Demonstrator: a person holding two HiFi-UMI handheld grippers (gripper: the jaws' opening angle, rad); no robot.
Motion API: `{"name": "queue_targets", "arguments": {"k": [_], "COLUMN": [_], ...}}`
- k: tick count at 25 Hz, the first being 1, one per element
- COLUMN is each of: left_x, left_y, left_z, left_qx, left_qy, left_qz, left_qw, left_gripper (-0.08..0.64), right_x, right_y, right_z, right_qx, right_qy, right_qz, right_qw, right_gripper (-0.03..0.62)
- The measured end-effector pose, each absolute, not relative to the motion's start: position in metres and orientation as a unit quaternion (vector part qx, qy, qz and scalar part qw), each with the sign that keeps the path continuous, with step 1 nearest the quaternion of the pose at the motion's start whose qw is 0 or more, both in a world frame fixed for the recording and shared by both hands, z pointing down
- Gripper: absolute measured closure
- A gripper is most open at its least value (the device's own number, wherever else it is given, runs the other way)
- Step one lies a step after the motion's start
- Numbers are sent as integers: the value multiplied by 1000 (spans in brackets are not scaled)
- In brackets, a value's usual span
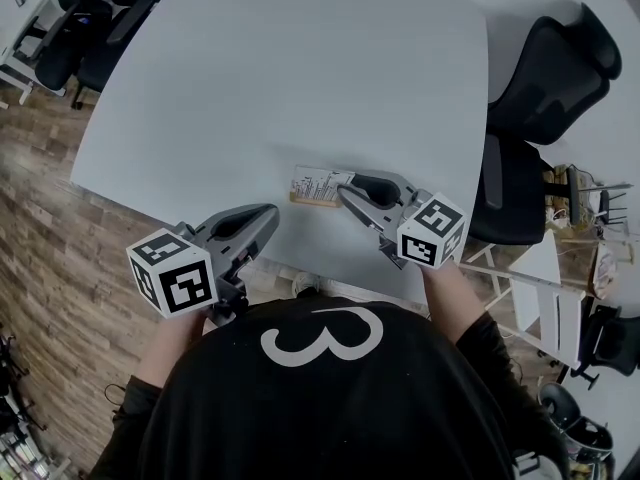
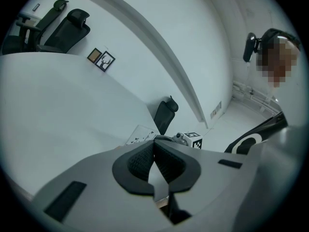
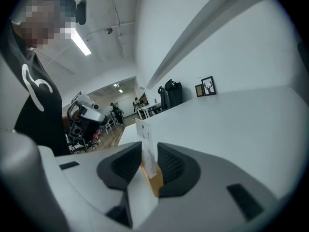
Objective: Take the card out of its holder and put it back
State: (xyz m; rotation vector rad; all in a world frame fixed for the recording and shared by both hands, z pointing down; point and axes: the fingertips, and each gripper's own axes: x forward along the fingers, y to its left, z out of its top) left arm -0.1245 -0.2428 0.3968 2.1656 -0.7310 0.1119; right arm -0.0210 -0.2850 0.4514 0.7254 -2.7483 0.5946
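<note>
Right gripper view, centre frame: the right gripper (image 3: 148, 151) is straddling, jaws apart, a white printed card (image 3: 146, 139) standing in its tan wooden holder (image 3: 153, 181). The left gripper (image 2: 154, 144) is showing its jaws closed together.

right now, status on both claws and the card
Left claw shut, empty. Right claw open astride card, not gripping. Card upright in wooden holder on table. Nothing in the way.

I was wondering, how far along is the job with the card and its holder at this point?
The card stands in its wooden holder on the table; whether it has already been out, I cannot tell. In hand: the right tongs straddle the card, open, not pinching it; the left tongs are shut, empty. If this is the start, the lift and return both remain.
</note>
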Motion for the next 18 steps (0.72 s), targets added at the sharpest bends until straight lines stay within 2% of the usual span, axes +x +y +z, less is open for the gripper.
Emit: {"name": "queue_targets", "arguments": {"k": [18], "left_x": [-127], "left_y": [-244], "left_z": [405], "left_qx": [856], "left_qy": [-299], "left_qz": [51], "left_qw": [419], "left_gripper": [549], "right_x": [-25], "right_y": [-286], "right_z": [456], "right_qx": [204], "right_qy": [-951], "right_qz": [218], "right_qw": [74], "right_gripper": [537]}}
